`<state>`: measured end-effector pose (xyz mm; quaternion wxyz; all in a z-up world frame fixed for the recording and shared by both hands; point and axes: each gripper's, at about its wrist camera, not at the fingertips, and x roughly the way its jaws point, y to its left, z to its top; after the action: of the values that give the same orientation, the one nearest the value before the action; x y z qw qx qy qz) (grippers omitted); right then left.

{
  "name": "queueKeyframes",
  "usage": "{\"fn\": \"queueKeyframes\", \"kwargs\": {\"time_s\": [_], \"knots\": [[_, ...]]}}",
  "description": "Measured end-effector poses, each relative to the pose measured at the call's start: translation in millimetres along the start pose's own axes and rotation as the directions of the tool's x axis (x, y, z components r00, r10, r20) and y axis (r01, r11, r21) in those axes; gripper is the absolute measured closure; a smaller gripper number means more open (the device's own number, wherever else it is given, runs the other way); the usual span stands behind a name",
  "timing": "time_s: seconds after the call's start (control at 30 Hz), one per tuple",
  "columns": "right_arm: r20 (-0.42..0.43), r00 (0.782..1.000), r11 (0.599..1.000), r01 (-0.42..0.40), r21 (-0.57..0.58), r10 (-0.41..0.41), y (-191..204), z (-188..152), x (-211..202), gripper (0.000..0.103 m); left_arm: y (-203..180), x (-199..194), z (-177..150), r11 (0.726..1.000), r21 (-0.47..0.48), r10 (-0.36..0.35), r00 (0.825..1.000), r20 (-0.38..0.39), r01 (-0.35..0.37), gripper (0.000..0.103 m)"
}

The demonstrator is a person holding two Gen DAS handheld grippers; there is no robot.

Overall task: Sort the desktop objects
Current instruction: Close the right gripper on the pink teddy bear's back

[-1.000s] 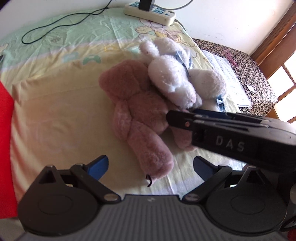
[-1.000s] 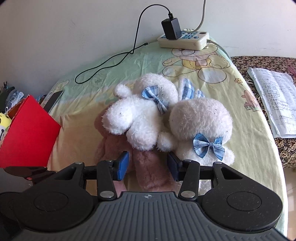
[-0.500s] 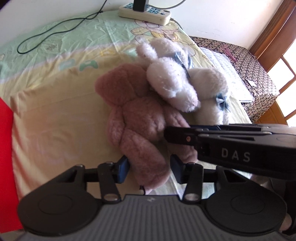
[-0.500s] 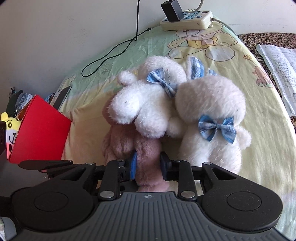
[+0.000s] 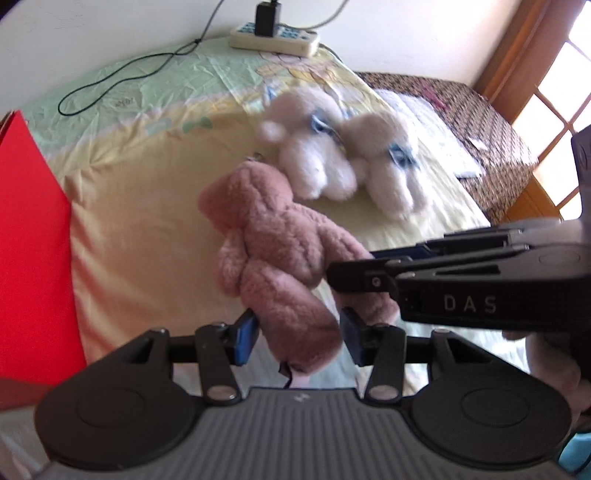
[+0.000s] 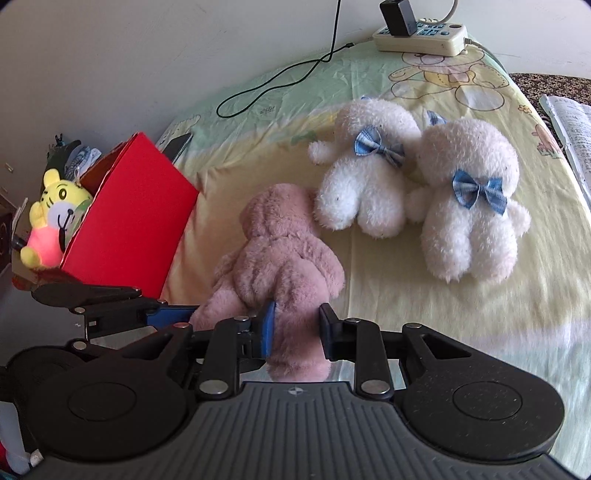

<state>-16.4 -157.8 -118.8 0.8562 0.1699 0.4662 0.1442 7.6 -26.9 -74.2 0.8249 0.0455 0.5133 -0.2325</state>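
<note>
A pink plush bear lies face down on the yellow sheet, pulled clear of two white plush bears with blue bows. My left gripper is shut on one of the pink bear's legs. My right gripper is shut on its other leg; it shows in the left wrist view coming in from the right. The left gripper shows in the right wrist view at the lower left.
A red box stands at the left with a yellow plush tiger beside it. A power strip with a black cable lies at the far edge. Papers lie at the right.
Both grippers closed on the pink bear's legs and pulled it toward me, out from under the two white bears, which now lie apart from it.
</note>
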Motion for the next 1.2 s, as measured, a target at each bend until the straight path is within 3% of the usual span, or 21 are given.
{"fn": "queueKeyframes", "kwargs": {"time_s": [0.27, 0.4, 0.53, 0.73, 0.97, 1.1, 1.2], "knots": [[-0.081, 0.994, 0.996, -0.069, 0.053, 0.073, 4.0, -32.0, -9.0, 0.075, -3.9, -14.5, -49.8, 0.998, 0.053, -0.044, 0.998, -0.053, 0.046, 0.05], [-0.107, 0.988, 0.993, -0.107, 0.054, 0.112, 13.8, -40.1, -7.8, 0.071, 2.3, -20.0, -61.5, 0.999, 0.043, -0.029, 0.998, -0.057, 0.031, 0.042], [-0.048, 0.991, 0.991, -0.118, 0.06, 0.121, 16.0, -38.9, -16.1, 0.07, 16.6, -29.4, -70.9, 1.0, -0.002, -0.014, 0.999, -0.045, 0.014, 0.037], [0.006, 0.998, 0.979, -0.063, 0.191, 0.063, -5.2, -29.1, 0.3, 0.069, 35.2, -46.5, -72.0, 0.997, -0.071, 0.019, 1.0, 0.011, -0.018, 0.036], [-0.046, 0.983, 0.916, -0.148, 0.374, 0.177, -23.7, -26.6, 27.3, 0.065, 26.4, -44.3, -64.6, 0.996, -0.071, 0.047, 0.998, 0.032, -0.045, 0.037], [-0.05, 0.978, 0.921, -0.175, 0.347, 0.204, -10.0, -21.6, 18.8, 0.065, 31.2, -45.0, -68.3, 0.996, -0.079, 0.042, 0.999, 0.022, -0.04, 0.037], [-0.04, 0.959, 0.899, -0.248, 0.36, 0.281, -1.9, -17.4, 14.8, 0.065, 39.0, -46.7, -72.2, 0.995, -0.097, 0.026, 1.0, 0.015, -0.024, 0.037]]}}
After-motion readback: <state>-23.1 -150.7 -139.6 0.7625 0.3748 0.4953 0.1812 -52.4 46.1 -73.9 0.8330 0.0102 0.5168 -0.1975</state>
